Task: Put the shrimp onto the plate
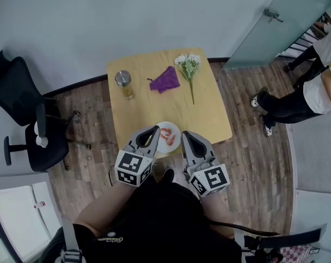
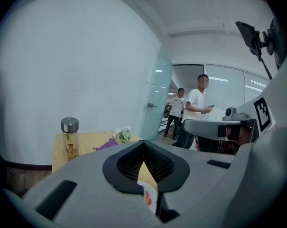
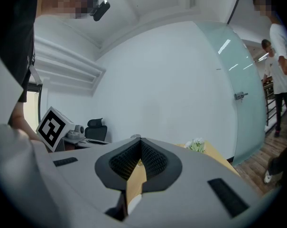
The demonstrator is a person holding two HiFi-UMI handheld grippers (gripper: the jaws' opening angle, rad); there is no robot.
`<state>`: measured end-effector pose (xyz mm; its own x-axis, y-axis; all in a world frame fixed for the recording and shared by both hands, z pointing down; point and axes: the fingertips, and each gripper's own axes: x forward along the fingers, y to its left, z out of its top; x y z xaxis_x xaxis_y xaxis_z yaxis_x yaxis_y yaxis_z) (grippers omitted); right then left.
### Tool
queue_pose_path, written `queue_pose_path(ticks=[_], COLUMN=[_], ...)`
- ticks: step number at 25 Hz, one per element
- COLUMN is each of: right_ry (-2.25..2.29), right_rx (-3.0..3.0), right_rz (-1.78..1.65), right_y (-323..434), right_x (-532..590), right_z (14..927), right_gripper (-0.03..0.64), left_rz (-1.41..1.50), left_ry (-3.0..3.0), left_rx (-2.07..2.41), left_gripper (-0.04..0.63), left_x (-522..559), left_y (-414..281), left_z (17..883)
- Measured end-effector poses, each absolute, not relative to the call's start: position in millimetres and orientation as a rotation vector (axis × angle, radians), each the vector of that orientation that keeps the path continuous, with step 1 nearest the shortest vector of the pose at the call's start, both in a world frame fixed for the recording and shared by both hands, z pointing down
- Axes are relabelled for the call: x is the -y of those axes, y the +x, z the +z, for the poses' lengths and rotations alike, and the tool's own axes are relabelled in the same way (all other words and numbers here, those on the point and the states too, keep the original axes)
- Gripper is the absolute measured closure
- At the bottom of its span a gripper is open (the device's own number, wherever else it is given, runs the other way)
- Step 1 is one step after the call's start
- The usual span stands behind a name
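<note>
Holding the left gripper (image 1: pixel 154 129) fully shut, pads meeting at the tips in the left gripper view, clamping nothing. Hovering it over the near edge of the desk (image 1: pixel 209 114), tips just at the left rim of the white plate (image 1: pixel 174 128). Holding the right gripper (image 1: pixel 185 135) closed as well, pads pressed together at the tips and empty between them. Hanging it just right of the plate, beside the same near edge.

Finding the shrimp (image 1: pixel 166 138) lying on the plate, between the two grippers, at the middle of the desk's near edge. Counting perhaps two or three orange pieces, though too small to be sure. Glimpsing an orange bit of it on white below the closed left pads in the left gripper view.

Moving outward along the far edge:
- Spotting a steel-capped bottle (image 1: pixel 123 84) standing upright toward the far left corner.
- Noting a crumpled purple cloth (image 1: pixel 165 79) near the middle.
- Noting white flowers (image 1: pixel 188 64) lying at the far right corner, stem pointing toward the near edge.

Passing beyond the desk to a black office chair (image 1: pixel 28 119) on the wood floor (image 1: pixel 88 147) at left. Making out a frosted glass door (image 1: pixel 280 21) and two people (image 1: pixel 307 86) standing at right.
</note>
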<state>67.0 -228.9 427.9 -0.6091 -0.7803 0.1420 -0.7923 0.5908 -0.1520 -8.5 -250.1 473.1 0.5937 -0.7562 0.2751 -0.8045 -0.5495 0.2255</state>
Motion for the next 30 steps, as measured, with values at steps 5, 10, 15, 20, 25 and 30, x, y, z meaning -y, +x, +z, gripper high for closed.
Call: queue_pose_path(ticks=[5,10,15,20,25,30], right_ry=[1.363,1.362,1.358,1.358,1.360,1.363], right_rx=[2.752,2.759,2.761,2.763,2.767,2.746], right_rz=[0.311,0.303,0.307,0.288,0.298,0.293], right_y=[65.6,61.7,58.3,55.6,53.8,53.6], right_x=[228.4,228.9,229.0,229.9,231.8,233.8], right_z=[425.3,422.9,423.0,419.6,418.3,420.4], right_gripper=[0.615,0.615,0.615,0.615,0.615,0.617], left_rz=[0.172,0.160,0.154,0.148,0.148,0.155], left_ry=[2.515,2.542,2.555,2.565,2.575,2.586], left_rx=[1.272,1.285,1.285,1.290,1.291,1.292], left_gripper=[0.594,0.594,0.594,0.594,0.594,0.594], left_x=[249.2,249.2,248.6,249.6,250.3,250.5], left_y=[-8.8,-10.7,-11.0,-11.4,-10.8,-10.1], left_z=[462.4,455.0,451.4,447.3,443.6,441.9])
